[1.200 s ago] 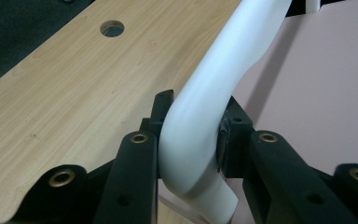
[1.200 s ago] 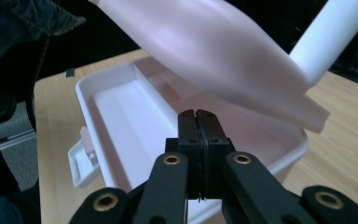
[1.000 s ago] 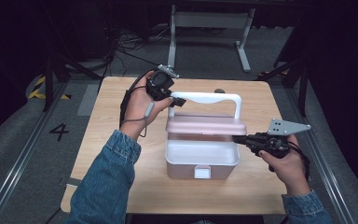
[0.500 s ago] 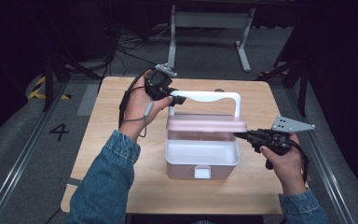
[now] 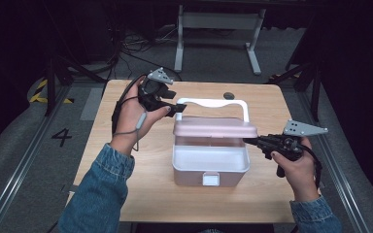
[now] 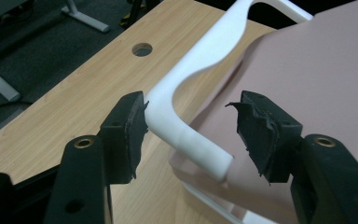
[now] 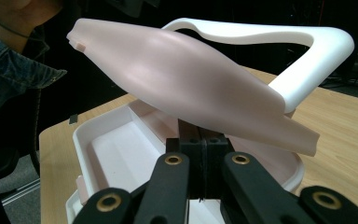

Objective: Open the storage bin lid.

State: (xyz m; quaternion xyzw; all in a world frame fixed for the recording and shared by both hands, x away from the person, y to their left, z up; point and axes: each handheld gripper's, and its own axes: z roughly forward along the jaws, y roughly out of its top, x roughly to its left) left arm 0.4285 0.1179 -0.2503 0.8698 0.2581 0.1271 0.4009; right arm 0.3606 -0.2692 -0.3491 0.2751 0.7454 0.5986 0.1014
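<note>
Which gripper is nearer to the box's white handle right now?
Left. The left gripper has the white handle between its jaws, which have just been opening. The right gripper sits at the far side of the box, its shut jaws under the pink lid.

The box (image 5: 210, 167) is white, its lid (image 5: 214, 127) pale pink, its handle (image 5: 212, 103) white. The table (image 5: 126, 194) is light wood. The sleeve (image 5: 99, 191) is blue denim.

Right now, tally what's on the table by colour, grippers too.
Pink: 1, lid
White: 2, box, handle
Black: 2, left gripper, right gripper
Total: 5
</note>
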